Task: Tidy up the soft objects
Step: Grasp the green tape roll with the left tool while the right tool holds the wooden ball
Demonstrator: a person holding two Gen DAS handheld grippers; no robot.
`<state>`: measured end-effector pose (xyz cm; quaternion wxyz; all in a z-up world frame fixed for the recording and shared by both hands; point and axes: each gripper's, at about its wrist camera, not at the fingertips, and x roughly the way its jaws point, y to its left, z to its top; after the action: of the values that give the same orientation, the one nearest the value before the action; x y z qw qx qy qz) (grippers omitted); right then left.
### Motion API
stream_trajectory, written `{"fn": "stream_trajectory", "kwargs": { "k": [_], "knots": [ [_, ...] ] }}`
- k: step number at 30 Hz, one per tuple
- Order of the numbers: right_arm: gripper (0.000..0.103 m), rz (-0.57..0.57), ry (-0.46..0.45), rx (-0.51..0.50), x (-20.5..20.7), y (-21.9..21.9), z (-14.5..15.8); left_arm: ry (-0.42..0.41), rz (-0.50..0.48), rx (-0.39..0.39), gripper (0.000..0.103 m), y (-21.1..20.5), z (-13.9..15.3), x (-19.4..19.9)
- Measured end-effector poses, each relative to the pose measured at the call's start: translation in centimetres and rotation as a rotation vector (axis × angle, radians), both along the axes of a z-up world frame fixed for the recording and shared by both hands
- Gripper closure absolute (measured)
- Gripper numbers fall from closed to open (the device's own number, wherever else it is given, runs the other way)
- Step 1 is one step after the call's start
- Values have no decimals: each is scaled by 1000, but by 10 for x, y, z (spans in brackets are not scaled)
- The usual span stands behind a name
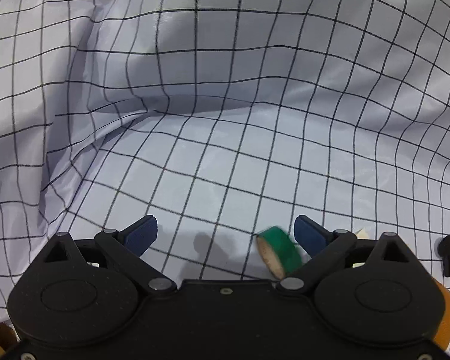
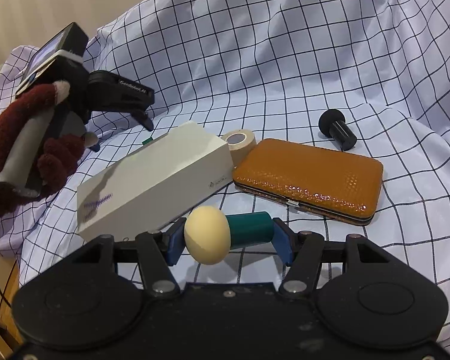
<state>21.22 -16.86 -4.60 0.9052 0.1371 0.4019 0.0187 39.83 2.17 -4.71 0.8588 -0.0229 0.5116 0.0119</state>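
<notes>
- Right claw (image 2: 229, 244) angled downward, pinching a cream-headed green mushroom toy (image 2: 225, 237) sideways.
- Left claw (image 1: 225, 237) spread, tilted steeply down beside green tape roll (image 1: 280, 252), gripped by maroon-gloved hand (image 2: 30, 150).

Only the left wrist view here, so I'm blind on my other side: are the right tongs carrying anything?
Observer: Yes. The right tongs grip a mushroom-shaped toy, cream cap and teal stem, end to end between the pads.
Operator: What's on the checked cloth near it?
Observer: A flat orange clasp case, closed, just beyond the toy.
Operator: Anything beside that?
Observer: A white box, with a beige tape roll behind the spot where box and case meet.
</notes>
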Motion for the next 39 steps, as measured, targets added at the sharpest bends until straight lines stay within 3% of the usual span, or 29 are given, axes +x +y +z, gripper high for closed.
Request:
{"fn": "stream_trajectory", "kwargs": {
  "k": [8, 20, 25, 31, 33, 39],
  "knots": [
    [44, -2, 5, -3, 1, -1, 1, 40, -46, 31, 8, -6, -14, 4],
    [44, -3, 5, 10, 0, 4, 5, 62, 23, 30, 8, 51, -16, -10],
    [44, 5, 13, 3, 0, 8, 4, 74, -36, 17, 8, 32, -12, -7],
    [44, 5, 17, 2, 0, 6, 4, 164, -77, 32, 9, 7, -23, 7],
    [44, 3, 17, 4, 0, 5, 4, 190, -77, 37, 18, 3, -27, 11],
    [44, -12, 19, 11, 2, 0, 3, 247, -60, 6, 28, 2, -36, 18]
  ]
}}
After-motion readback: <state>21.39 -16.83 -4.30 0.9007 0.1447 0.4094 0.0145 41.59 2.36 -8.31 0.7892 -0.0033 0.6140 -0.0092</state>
